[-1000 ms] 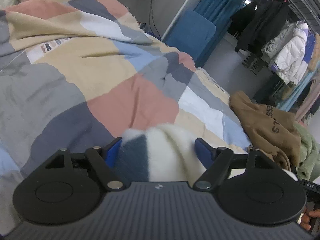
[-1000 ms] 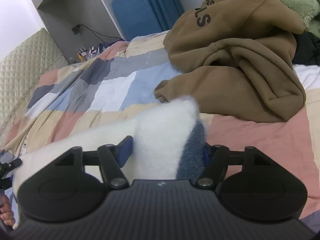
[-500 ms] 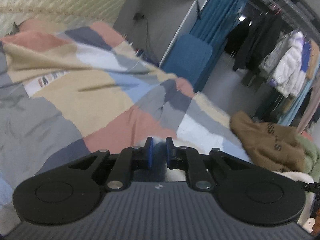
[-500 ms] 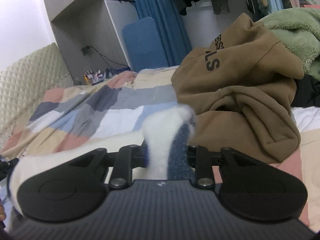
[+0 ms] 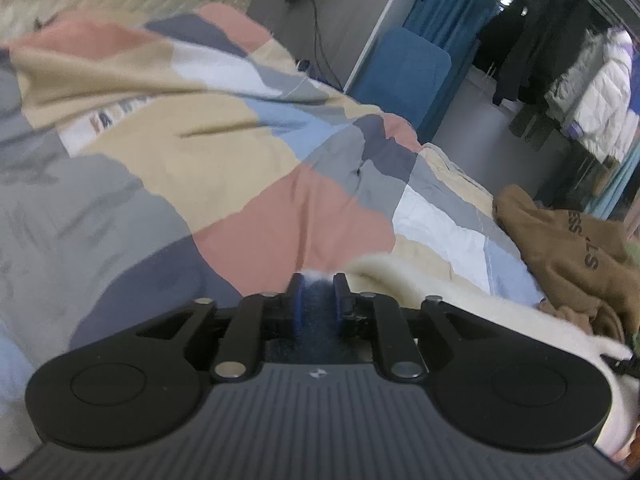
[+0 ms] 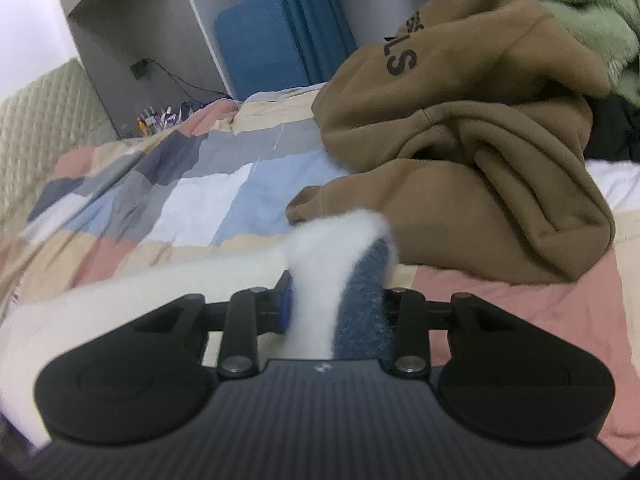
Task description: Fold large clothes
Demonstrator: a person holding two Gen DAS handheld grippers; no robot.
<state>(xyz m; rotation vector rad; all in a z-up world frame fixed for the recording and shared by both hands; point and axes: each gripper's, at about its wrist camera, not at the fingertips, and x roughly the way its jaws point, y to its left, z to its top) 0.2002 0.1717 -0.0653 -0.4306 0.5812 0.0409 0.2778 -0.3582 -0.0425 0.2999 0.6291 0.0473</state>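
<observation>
A fluffy white and dark blue garment [image 6: 320, 276] is held between both grippers above the bed. My left gripper [image 5: 317, 298] is shut on its blue part, and the white part [image 5: 460, 296] trails off to the right. My right gripper [image 6: 336, 300] is shut on a thick bunch of white and blue pile, and the white cloth stretches away to the left [image 6: 140, 292]. Most of the garment hangs hidden below the grippers.
A patchwork quilt [image 5: 240, 168] covers the bed. A crumpled brown hoodie [image 6: 472, 152] lies just beyond the right gripper, with a green fleece [image 6: 588, 20] behind it. A blue chair [image 5: 404, 72] and hanging coats [image 5: 600, 92] stand past the bed.
Both grippers closed from open onto the fluffy garment and lifted it. The left wrist view has swung and is blurred with motion.
</observation>
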